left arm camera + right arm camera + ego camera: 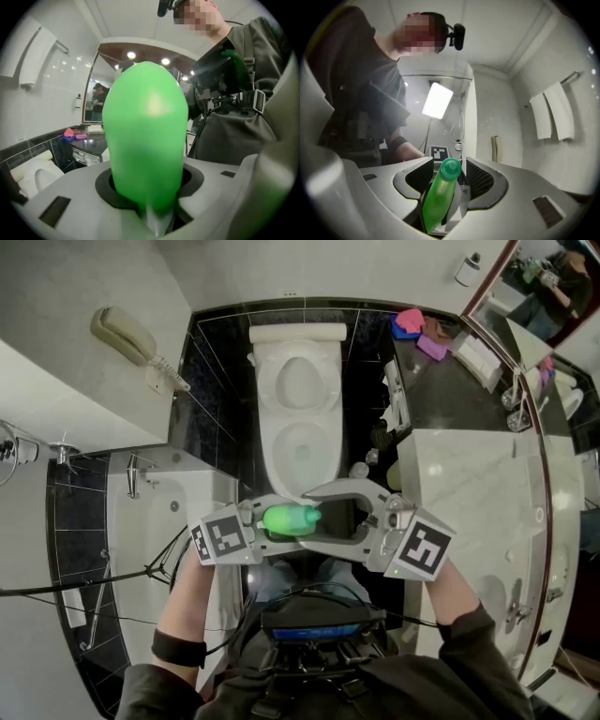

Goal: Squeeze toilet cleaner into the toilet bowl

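Toilet cleaner bottle (289,519) is lying along 9-to-3 o'clock, cap toward 3, with the left claw (265,523) clenching its body and the right claw (314,518) gaping, released, around the cap; the toilet bowl (277,454) is waiting at 12 o'clock

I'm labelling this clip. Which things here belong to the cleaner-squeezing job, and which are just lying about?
Job: bottle; toilet; left gripper, gripping the bottle; right gripper, open around it.
Lying about: wall phone; cloths on the counter.
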